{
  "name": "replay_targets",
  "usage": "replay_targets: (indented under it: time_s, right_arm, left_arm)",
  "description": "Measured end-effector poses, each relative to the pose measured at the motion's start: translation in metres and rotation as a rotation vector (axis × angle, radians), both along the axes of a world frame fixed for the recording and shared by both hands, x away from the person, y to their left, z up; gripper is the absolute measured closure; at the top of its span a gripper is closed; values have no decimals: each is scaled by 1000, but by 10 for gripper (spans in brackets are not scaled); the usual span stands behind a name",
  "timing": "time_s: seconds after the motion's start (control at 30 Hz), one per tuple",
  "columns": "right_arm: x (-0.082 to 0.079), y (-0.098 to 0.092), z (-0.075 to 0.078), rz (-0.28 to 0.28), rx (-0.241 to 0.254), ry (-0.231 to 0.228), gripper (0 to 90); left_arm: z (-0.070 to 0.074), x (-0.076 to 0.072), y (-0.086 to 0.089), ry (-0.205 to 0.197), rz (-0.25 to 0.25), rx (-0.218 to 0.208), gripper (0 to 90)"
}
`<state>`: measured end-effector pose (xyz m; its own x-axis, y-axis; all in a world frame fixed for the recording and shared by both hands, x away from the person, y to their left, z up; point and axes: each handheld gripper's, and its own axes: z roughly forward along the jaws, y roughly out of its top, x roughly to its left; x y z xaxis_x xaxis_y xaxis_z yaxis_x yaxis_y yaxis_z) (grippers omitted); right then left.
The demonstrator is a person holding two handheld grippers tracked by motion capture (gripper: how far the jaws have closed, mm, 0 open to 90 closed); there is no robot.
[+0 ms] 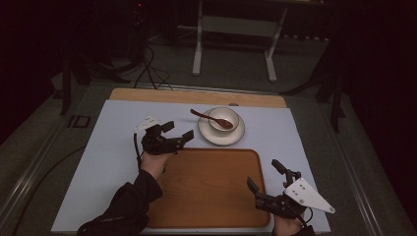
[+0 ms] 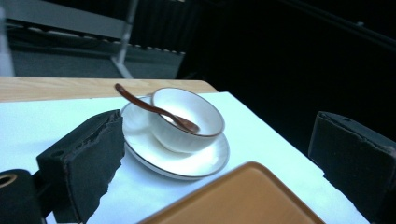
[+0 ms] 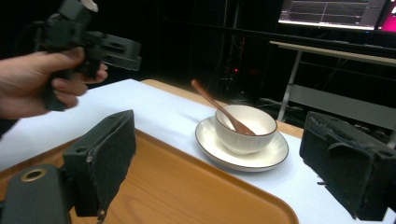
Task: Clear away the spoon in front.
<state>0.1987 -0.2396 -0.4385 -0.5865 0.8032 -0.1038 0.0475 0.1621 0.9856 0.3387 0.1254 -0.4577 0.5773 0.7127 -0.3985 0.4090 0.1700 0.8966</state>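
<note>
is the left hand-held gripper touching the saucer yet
Apart. In the high view, bare white mat separates the left hand-held gripper from the saucer; the left gripper view shows its open jaws short of the rim.

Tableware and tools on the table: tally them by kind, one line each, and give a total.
Bowl: 1
Saucer under the bowl: 1
Brown spoon resting in the bowl: 1
Wooden tray: 1
Hand-held tools, left tool and right tool, both open: 2
Total: 6
</note>
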Motion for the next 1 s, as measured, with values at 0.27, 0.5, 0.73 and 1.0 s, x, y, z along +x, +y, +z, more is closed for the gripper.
replay_targets:
  time_s: [0.27, 0.5, 0.73, 1.0]
  right_arm:
    - [0, -2, 1, 5, 19, 3, 107]
    - [0, -3, 1, 9, 28, 5, 107]
    - [1, -2, 0, 15, 26, 15, 108]
    - [1, -2, -1, 20, 25, 18, 108]
  left_arm:
    - [-12, 19, -16, 46, 65, -46, 65]
    - [-26, 34, -25, 92, 153, -103, 140]
    - [-38, 46, -29, 123, 220, -152, 213]
    - [-46, 61, -33, 150, 240, -194, 271]
